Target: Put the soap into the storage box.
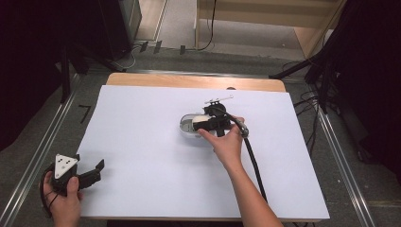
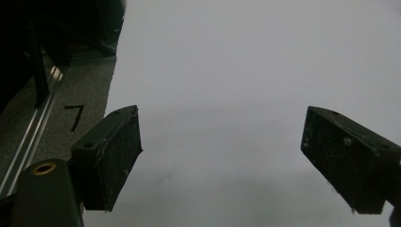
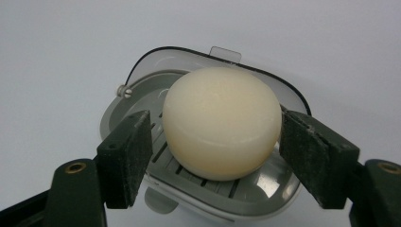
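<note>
I see a wooden table (image 1: 142, 79) almost wholly covered by a white sheet (image 1: 142, 156); a strip of bare wood shows along the far edge. On the sheet, a little right of the middle and toward the far side, sits a grey soap dish (image 1: 187, 126), with slots in its floor and a clear hinged lid (image 3: 142, 64) standing open behind it. Just past the dish, near the far edge, lies a small pale thing (image 1: 218, 100) I cannot make out. The near left part of the sheet (image 2: 246, 71) is plain white.
</note>
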`<act>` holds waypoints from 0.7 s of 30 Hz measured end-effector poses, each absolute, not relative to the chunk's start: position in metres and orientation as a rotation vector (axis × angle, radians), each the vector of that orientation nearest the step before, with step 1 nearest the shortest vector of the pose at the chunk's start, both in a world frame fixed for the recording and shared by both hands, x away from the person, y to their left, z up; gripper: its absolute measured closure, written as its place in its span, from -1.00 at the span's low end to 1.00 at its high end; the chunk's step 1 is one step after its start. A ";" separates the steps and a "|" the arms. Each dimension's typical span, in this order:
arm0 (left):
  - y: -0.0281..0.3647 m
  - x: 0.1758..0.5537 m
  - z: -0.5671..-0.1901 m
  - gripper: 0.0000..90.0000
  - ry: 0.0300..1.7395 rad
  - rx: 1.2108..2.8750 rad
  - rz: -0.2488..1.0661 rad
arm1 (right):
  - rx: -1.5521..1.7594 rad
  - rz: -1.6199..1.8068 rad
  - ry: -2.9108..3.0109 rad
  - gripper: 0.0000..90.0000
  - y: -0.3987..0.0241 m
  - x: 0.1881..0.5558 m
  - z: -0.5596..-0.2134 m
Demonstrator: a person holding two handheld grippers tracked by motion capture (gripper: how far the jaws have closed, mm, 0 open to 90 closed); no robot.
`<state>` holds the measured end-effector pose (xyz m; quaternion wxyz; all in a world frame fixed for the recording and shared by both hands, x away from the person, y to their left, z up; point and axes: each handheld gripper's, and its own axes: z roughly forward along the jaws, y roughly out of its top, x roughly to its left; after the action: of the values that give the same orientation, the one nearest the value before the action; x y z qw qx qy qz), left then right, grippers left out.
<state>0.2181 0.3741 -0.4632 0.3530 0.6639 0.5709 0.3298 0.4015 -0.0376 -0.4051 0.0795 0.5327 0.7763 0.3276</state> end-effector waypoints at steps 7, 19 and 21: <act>0.374 0.218 -0.463 -0.69 1.473 1.722 0.858 | 1.583 1.015 2.301 -0.39 -0.044 0.395 -0.397; 0.374 0.218 -0.464 -0.69 1.471 1.723 0.860 | 1.548 1.059 2.303 -0.54 -0.062 0.379 -0.397; 0.373 0.218 -0.463 -0.69 1.473 1.724 0.861 | 1.551 1.059 2.302 -0.58 -0.067 0.376 -0.399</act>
<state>0.2183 0.3735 -0.4634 0.3505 0.6657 0.5688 0.3324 0.3761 -0.0665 -0.3991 0.0850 0.5201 0.7720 0.3553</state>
